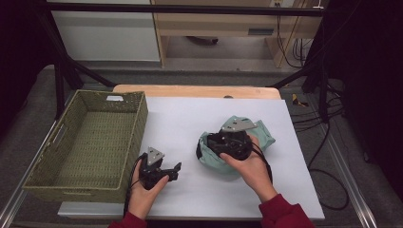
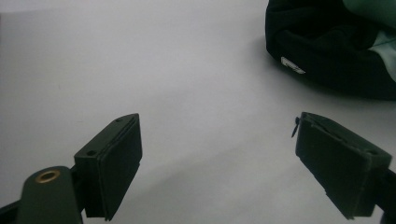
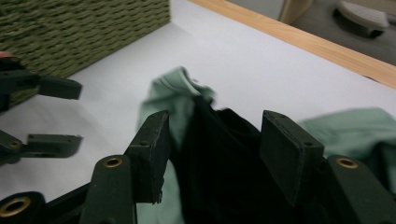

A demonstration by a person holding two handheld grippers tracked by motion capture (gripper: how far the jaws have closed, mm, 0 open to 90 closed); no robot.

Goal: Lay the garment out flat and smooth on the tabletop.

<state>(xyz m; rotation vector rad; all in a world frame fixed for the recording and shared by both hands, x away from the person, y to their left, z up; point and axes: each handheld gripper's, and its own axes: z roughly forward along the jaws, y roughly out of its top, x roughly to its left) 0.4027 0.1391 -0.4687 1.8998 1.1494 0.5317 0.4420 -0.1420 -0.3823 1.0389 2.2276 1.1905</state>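
1. Left gripper (image 2: 217, 156) over the white table surface (image 2: 154, 60), both black jaws rising from the near edge and standing wide apart.
2. Nothing but bare white surface between the pads (image 2: 122, 163).
3. Brass-coloured rivet (image 2: 47, 176) visible low on the left jaw's arm.
4. Bundled garment (image 2: 327, 51) at far right, mostly black with pale green cloth showing at its right side, lying on the surface well apart from the jaws.
5. Small white label (image 2: 293, 65) on the bundle's near black edge.
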